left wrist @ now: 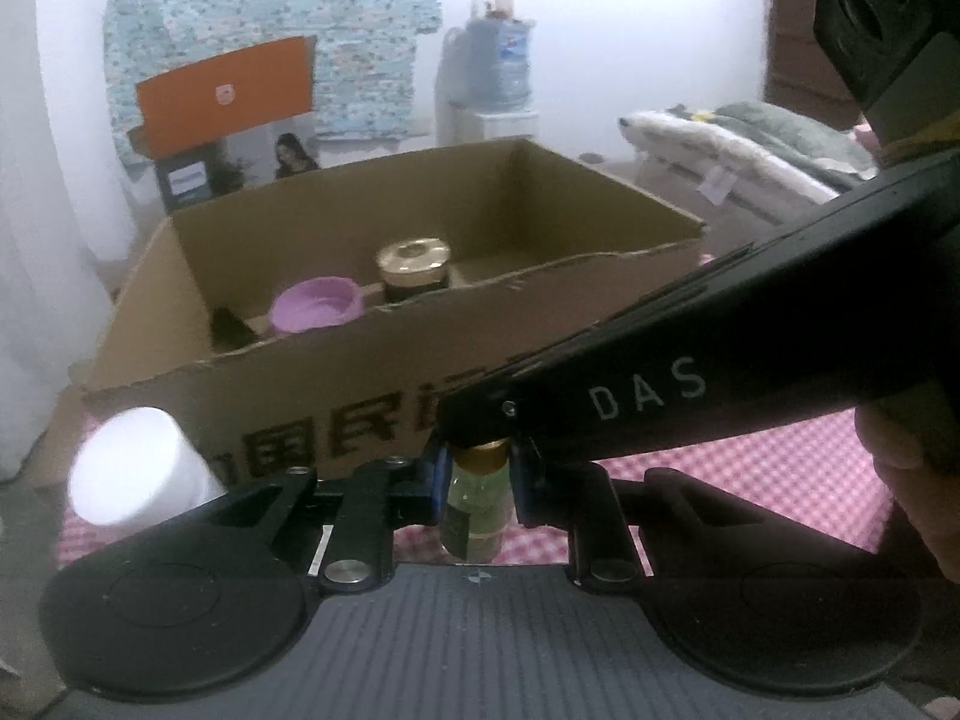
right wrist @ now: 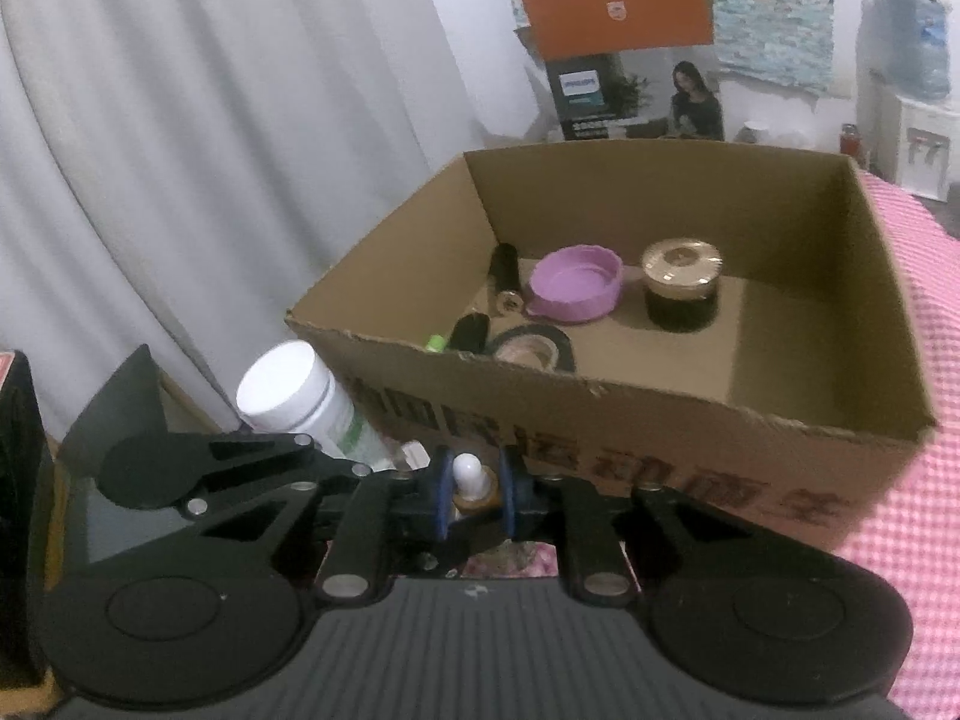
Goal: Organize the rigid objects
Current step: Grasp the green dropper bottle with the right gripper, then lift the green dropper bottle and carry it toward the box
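Item: small glass bottle (left wrist: 477, 501) with gold cap, upright on the checked cloth (left wrist: 750, 480) just before the cardboard box (left wrist: 360, 360), left gripper (left wrist: 477, 480) clamped on its body, right gripper (right wrist: 474, 489) clamped on its dropper top, apparently to steady it.

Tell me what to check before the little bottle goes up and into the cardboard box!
1. Left gripper shut on the small bottle, pads on its sides: ok.
2. Right gripper shut on the dropper top of that bottle: ok.
3. Bottle upright on the pink checked cloth: ok.
4. Free floor inside the cardboard box, to the right of the dark jar: ok.
5. Box wall stands between bottle and inside, so it must be lifted over: not ok yet.
6. White bottle close beside the left gripper; whether it will be bumped: cannot tell.
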Demonstrator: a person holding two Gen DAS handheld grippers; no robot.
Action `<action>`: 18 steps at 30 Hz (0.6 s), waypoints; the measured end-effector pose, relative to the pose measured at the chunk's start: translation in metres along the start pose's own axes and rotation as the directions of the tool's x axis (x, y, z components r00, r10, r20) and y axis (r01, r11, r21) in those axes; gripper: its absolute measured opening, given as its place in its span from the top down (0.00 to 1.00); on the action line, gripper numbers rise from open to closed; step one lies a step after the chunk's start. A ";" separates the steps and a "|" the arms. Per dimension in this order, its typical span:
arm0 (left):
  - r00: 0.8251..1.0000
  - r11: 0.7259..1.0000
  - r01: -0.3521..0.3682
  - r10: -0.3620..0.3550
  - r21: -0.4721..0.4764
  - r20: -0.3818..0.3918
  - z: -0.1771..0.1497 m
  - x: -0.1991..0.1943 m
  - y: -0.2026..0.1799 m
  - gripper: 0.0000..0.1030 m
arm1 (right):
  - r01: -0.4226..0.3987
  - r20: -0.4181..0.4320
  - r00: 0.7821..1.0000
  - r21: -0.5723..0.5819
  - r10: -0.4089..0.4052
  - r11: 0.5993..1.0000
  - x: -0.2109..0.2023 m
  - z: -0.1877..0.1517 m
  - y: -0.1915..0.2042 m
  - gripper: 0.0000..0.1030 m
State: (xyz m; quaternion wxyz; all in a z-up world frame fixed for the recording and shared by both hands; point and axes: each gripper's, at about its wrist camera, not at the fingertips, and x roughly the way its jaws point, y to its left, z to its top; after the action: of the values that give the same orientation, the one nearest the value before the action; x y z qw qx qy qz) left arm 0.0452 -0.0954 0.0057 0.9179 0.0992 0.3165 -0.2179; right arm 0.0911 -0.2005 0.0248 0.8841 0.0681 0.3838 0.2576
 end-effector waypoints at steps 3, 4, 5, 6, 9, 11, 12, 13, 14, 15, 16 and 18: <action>0.999 0.999 0.032 -0.032 0.001 0.002 -0.002 -0.003 -0.006 0.81 | 0.017 -0.006 1.000 0.005 -0.017 1.000 -0.009 -0.005 -0.002 0.83; 0.999 0.999 0.043 -0.043 0.004 0.004 -0.002 -0.005 -0.007 0.81 | 0.020 -0.007 1.000 0.006 -0.020 1.000 -0.012 -0.006 -0.002 0.83; 0.999 0.999 0.053 -0.053 0.009 0.006 -0.001 -0.005 -0.008 0.81 | 0.024 -0.007 1.000 0.006 -0.024 1.000 -0.015 -0.008 -0.002 0.83; 0.998 0.998 0.063 -0.063 0.017 0.008 -0.002 -0.005 -0.010 0.81 | 0.027 -0.006 1.000 0.005 -0.027 1.000 -0.017 -0.009 -0.003 0.84; 0.997 0.996 0.070 -0.071 0.052 0.010 -0.006 -0.005 -0.013 0.78 | 0.027 -0.006 1.000 0.015 -0.027 1.000 -0.022 -0.014 -0.007 0.85; 0.998 0.996 0.059 -0.060 0.072 0.017 -0.008 -0.005 -0.015 0.73 | 0.028 -0.006 1.000 0.016 -0.028 0.999 -0.023 -0.014 -0.008 0.85; 0.998 0.995 0.056 -0.058 0.083 0.020 -0.009 -0.004 -0.015 0.71 | 0.027 -0.006 1.000 0.015 -0.027 1.000 -0.024 -0.015 -0.008 0.85; 0.998 0.994 0.053 -0.056 0.098 0.021 -0.010 -0.004 -0.016 0.67 | 0.025 -0.006 1.000 0.015 -0.025 1.000 -0.024 -0.015 -0.008 0.85; 0.999 0.993 0.050 -0.051 0.110 0.012 -0.011 -0.001 -0.017 0.64 | 0.024 -0.006 1.000 0.018 -0.024 1.000 -0.024 -0.015 -0.008 0.85; 0.999 0.992 0.046 -0.047 0.117 0.000 -0.012 0.002 -0.018 0.63 | 0.021 -0.007 1.000 0.017 -0.021 1.000 -0.023 -0.015 -0.008 0.85; 0.999 0.992 0.045 -0.044 0.119 -0.013 -0.014 0.006 -0.018 0.63 | 0.017 -0.009 1.000 0.012 -0.017 1.000 -0.023 -0.015 -0.008 0.85; 0.998 0.992 0.043 -0.038 0.117 -0.043 -0.017 0.013 -0.019 0.63 | 0.015 -0.010 1.000 0.002 -0.015 1.000 -0.022 -0.014 -0.005 0.84</action>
State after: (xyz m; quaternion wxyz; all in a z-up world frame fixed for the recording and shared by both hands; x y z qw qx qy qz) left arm 0.0368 -0.1111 -0.0166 0.8991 0.1514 0.3237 -0.2529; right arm 0.0707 -0.2174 0.0272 0.8839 0.0646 0.3891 0.2512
